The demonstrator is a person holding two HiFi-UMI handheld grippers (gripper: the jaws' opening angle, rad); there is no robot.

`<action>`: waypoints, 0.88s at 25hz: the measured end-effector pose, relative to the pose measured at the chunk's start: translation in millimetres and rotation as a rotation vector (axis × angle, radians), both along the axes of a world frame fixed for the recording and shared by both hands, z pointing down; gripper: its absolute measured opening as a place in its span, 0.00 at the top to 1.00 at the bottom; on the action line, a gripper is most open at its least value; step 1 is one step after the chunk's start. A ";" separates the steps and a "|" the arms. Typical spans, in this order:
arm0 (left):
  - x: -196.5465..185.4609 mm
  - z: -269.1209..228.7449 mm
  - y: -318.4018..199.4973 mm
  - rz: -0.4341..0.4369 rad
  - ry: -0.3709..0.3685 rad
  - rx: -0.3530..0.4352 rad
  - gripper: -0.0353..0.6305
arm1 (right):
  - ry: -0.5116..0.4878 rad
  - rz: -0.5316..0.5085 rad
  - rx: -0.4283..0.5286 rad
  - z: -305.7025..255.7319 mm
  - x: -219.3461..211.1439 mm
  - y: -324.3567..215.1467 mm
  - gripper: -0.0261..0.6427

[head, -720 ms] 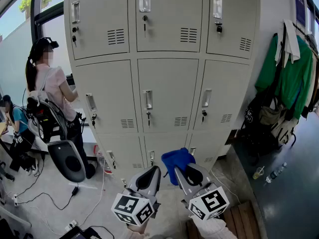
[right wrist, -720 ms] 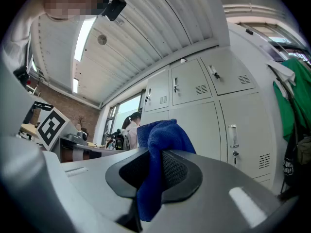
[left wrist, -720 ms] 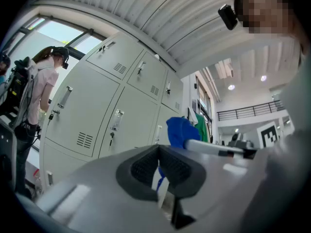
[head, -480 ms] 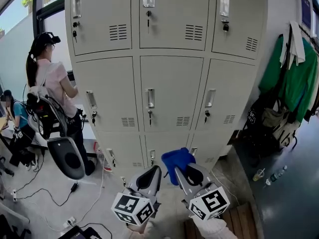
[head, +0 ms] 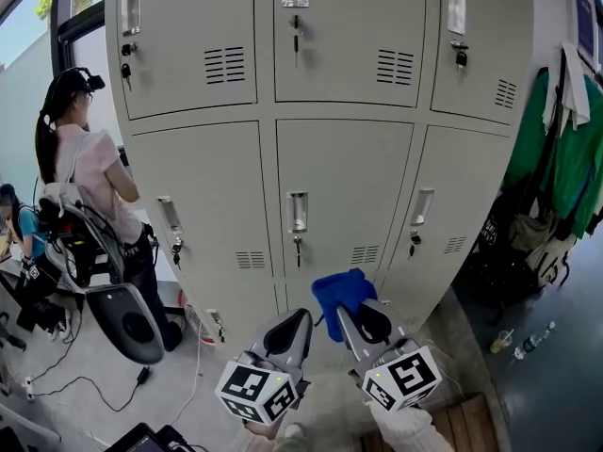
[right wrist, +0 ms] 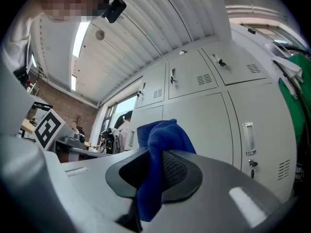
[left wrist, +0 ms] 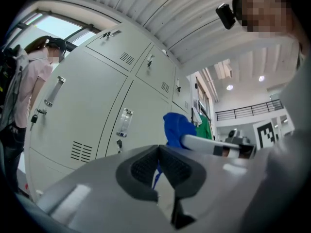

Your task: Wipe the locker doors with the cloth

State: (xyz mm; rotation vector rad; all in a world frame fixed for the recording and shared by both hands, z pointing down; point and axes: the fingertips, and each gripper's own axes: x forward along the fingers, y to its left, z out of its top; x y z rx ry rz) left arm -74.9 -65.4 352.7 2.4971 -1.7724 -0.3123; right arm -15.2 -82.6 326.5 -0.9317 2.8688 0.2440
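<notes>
**Head view:** lockers point(head: 320, 186) fill the frame, 3 cols. Top row has 3 doors, cut off by the upper edge. Mid row has 3 doors, whole. Btm row is mostly hidden behind the grippers, w/ only one handle showing at left.

2 grippers sit near the btm edge, and the hands under them are cut off. The left gripper point(head: 296, 320) has its jaws together w/ nothing in them. The right gripper point(head: 353, 314) holds 1 blue cloth point(head: 339, 290). The cloth is bunched and sticks out past the jaw tips toward the lockers, in front of the mid col's lower part. Can't tell if it touches the metal.

2 people are at left: a standing person point(head: 80, 158) & a second person point(head: 19, 229) lower down, cut by the frame edge. A green garment point(head: 565, 149) hangs at right, partly out of frame. Small items on the floor at far right are too small to name.

**Left gripper view:** the left gripper point(left wrist: 158, 152) jaws meet tip to tip, pads empty. The cloth point(left wrist: 177, 127) is just right of them & farther off, on the right gripper point(left wrist: 214, 144). The gap btw cloth and lockers point(left wrist: 97, 106) isn't readable here.

**Right gripper view:** the right gripper point(right wrist: 155, 155) jaws are clamped on the cloth point(right wrist: 160, 132). The cloth's long axis runs up-down in frame. Its bunched end is above the tips and a narrower tail hangs btw the pads, w/ the lower end hidden behind the gripper body. The lockers point(right wrist: 204, 110) are beyond, to the right. The green garment point(right wrist: 296, 81) is cut off at the right edge.
</notes>
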 end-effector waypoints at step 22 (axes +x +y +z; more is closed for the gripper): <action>-53.6 -25.2 -97.9 0.037 -0.020 0.035 0.95 | -0.010 0.033 0.055 -35.3 -58.2 -98.7 0.88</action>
